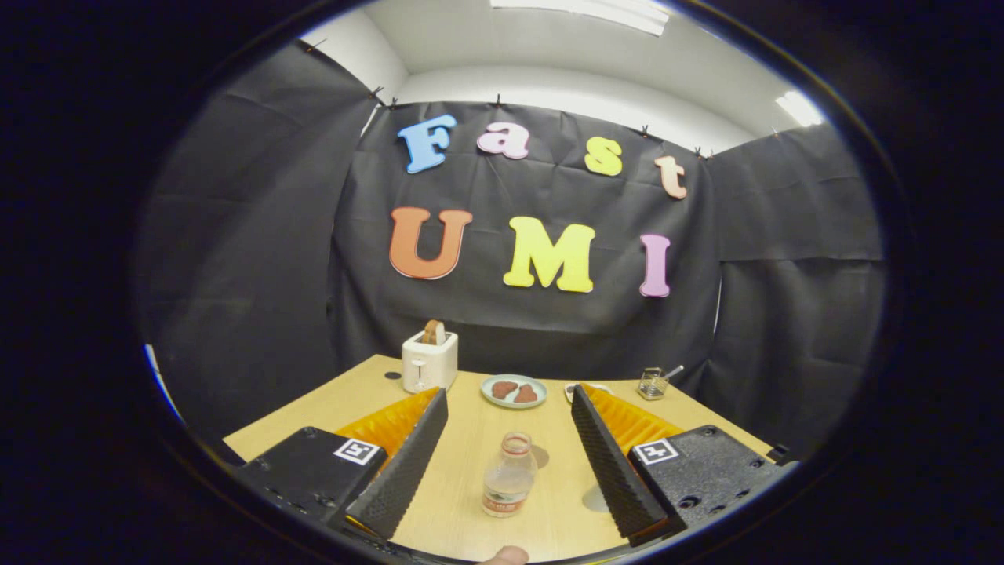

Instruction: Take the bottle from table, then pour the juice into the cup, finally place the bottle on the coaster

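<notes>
Clear bottle (508, 475) upright on table (471, 424) between spread, empty fingers of gripper (510, 404); best to ease forward, centre on the body below the cap, then close gently.

A small clear plastic bottle (508, 475) with an open, red-ringed neck and a label band near its base stands upright on the light wooden worktop (471, 439), between the spread fingers of the gripper (508, 408), touching neither, at 12 o'clock from it.
</notes>
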The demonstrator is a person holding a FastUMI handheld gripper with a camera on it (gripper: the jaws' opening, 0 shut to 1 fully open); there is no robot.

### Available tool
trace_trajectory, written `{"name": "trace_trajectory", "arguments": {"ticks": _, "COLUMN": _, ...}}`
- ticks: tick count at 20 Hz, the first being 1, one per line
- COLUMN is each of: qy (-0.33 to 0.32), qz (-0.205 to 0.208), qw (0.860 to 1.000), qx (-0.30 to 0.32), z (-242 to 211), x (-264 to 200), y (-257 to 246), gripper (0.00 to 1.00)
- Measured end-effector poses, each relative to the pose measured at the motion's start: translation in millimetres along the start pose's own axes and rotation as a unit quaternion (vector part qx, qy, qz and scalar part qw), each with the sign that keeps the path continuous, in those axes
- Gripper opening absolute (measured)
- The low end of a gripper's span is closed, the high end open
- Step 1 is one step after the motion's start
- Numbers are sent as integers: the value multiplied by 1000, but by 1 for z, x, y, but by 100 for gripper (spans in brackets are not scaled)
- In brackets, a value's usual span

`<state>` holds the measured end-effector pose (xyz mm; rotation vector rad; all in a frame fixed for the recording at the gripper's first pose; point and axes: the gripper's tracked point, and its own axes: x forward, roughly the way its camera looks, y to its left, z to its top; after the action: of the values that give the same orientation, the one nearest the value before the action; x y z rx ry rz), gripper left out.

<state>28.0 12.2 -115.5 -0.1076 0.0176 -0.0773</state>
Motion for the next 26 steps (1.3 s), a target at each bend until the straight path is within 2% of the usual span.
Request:
{"name": "trace_trajectory", "arguments": {"ticks": 6, "qy": 0, "qz": -6, "qw": 1000, "qx": 10, "z": -49, "x": 25, "y": 0, "gripper": 100}}
{"name": "trace_trajectory", "arguments": {"ticks": 10, "qy": 8, "qz": -29, "qw": 1000, "qx": 7, "z": -81, "x": 34, "y": -9, "gripper": 100}}
{"name": "trace_trajectory", "arguments": {"ticks": 17, "qy": 0, "qz": -33, "qw": 999, "qx": 5, "z": -117, "x": 48, "y": -1, "gripper": 100}}
{"name": "trace_trajectory", "arguments": {"ticks": 23, "qy": 19, "qz": -47, "qw": 999, "qx": 5, "z": -154, "x": 63, "y": -2, "gripper": 100}}
{"name": "trace_trajectory", "arguments": {"ticks": 26, "qy": 8, "qz": -53, "qw": 998, "qx": 15, "z": -158, "x": 69, "y": -3, "gripper": 100}}
